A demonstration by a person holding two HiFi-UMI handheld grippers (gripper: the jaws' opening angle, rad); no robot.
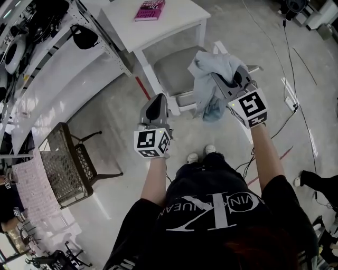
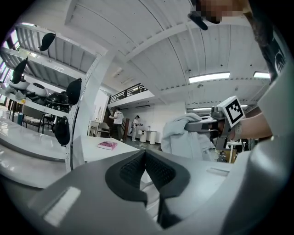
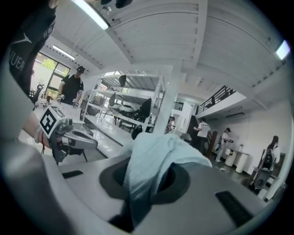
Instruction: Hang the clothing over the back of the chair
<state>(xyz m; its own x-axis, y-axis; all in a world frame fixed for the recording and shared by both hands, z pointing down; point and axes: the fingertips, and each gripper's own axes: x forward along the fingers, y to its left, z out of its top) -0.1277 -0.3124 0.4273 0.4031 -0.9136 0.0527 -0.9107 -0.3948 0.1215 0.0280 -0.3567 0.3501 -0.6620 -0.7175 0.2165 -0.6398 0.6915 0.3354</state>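
Note:
My right gripper (image 1: 221, 80) is shut on a pale blue garment (image 1: 210, 87), which hangs bunched from its jaws above a white chair with a grey seat (image 1: 171, 71). In the right gripper view the cloth (image 3: 156, 158) fills the gap between the pads of that gripper (image 3: 147, 179) and drapes over them. My left gripper (image 1: 157, 99) is held to the left of the garment, apart from it. Its jaws (image 2: 146, 158) are shut with nothing between them. From the left gripper view the garment (image 2: 181, 140) and the right gripper (image 2: 187, 126) show at the right.
The chair is tucked at a white table (image 1: 177, 23) with a pink book (image 1: 150, 10) on it. A white shelving rack (image 1: 53, 68) runs along the left, with a mesh chair (image 1: 66, 163) below it. Cables (image 1: 291, 84) lie on the floor at right. People stand far off (image 2: 118, 120).

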